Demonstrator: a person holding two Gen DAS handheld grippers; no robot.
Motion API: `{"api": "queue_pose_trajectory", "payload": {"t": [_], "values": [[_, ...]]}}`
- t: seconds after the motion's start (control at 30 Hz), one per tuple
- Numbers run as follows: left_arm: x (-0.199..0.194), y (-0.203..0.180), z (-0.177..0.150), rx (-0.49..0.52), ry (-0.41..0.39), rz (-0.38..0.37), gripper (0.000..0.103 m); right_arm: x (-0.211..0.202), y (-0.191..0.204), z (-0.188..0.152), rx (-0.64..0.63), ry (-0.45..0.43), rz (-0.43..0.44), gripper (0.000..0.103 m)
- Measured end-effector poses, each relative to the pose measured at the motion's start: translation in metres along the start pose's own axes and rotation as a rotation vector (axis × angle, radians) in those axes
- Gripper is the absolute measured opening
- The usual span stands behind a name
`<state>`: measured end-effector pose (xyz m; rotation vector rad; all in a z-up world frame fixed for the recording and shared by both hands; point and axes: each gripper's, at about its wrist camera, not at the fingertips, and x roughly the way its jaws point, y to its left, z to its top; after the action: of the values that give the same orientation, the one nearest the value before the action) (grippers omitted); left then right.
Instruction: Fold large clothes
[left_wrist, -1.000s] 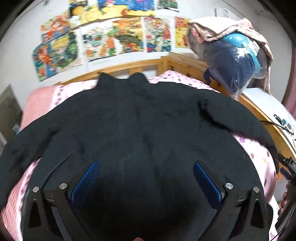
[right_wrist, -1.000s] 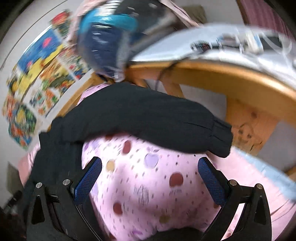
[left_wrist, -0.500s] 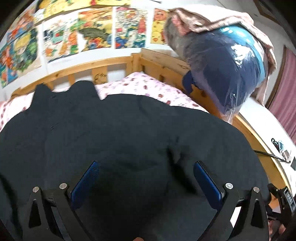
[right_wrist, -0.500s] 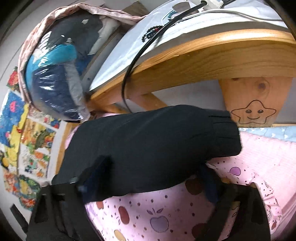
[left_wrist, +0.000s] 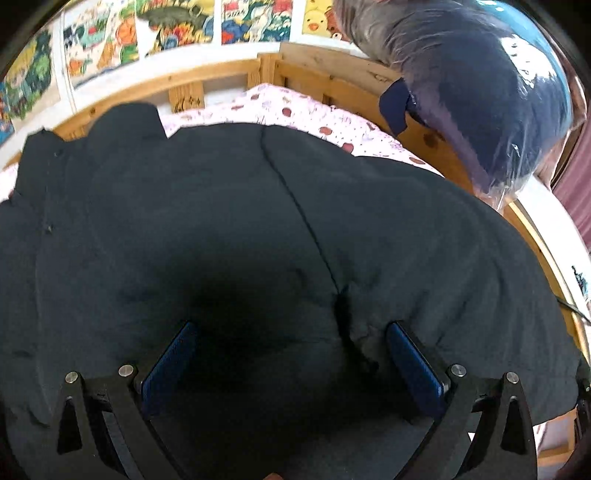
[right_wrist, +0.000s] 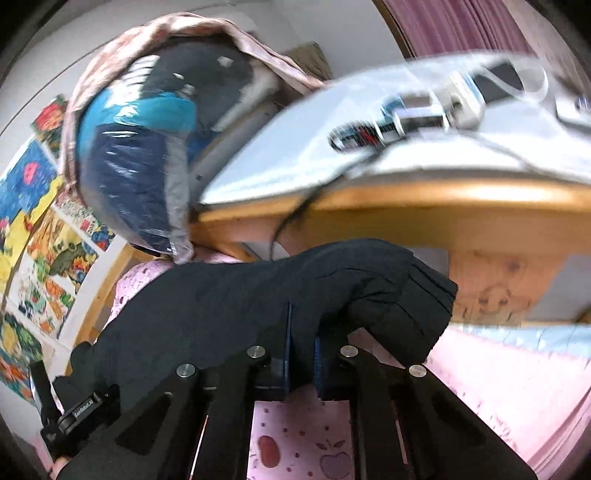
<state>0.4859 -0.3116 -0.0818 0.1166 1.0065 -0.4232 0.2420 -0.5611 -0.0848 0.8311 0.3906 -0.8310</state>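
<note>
A large black jacket lies spread over the pink patterned bed sheet, collar toward the wooden headboard. My left gripper is open just above the jacket's body near the right armhole seam, nothing between its blue pads. In the right wrist view the jacket's sleeve with its ribbed cuff is raised off the sheet. My right gripper is shut on the sleeve a little behind the cuff. The left gripper's black body shows at the lower left of that view.
A wooden bed rail runs close on the right, with a white desk top carrying cables beyond it. A plastic-wrapped blue bundle sits on the bed corner. Colourful posters cover the wall behind the headboard.
My left gripper has moved lower and rightward over the jacket. My right gripper went from open above the sheet to shut on the sleeve near the cuff, which now hangs lifted.
</note>
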Motion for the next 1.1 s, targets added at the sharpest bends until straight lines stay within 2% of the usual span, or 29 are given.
{"api": "queue_pose_trajectory", "payload": {"t": [0.1,0.2,0.27,0.43,0.57,0.67,0.8,0.87,0.97,1.1], "values": [[-0.004,0.009,-0.003,-0.032,0.016,0.007,0.103,-0.013,0.012,0.011,-0.050,-0.042,0.025,0.008],[-0.013,0.019,-0.006,-0.039,0.028,0.041,0.103,-0.047,0.004,0.017,-0.102,-0.084,0.050,0.008],[-0.024,0.027,-0.006,-0.031,0.023,0.046,0.103,-0.060,0.015,0.025,-0.148,-0.117,0.073,0.007],[-0.063,0.067,-0.011,-0.050,0.000,0.057,0.103,-0.083,0.077,0.041,-0.342,-0.183,0.182,0.007],[-0.093,0.119,-0.026,-0.117,0.019,0.028,0.103,-0.101,0.145,0.029,-0.555,-0.210,0.289,0.007],[-0.109,0.161,-0.044,-0.195,0.032,0.015,0.103,-0.112,0.200,-0.002,-0.753,-0.222,0.362,0.007],[-0.125,0.210,-0.073,-0.290,0.038,-0.033,0.103,-0.119,0.256,-0.076,-1.009,-0.161,0.457,0.007],[-0.132,0.229,-0.084,-0.328,0.038,-0.054,0.103,-0.122,0.269,-0.115,-1.113,-0.127,0.480,0.007],[-0.139,0.251,-0.100,-0.384,-0.005,-0.130,0.103,-0.123,0.279,-0.170,-1.231,-0.043,0.507,0.007],[-0.142,0.260,-0.111,-0.418,-0.081,-0.243,0.103,-0.113,0.272,-0.228,-1.347,0.087,0.462,0.009]]}}
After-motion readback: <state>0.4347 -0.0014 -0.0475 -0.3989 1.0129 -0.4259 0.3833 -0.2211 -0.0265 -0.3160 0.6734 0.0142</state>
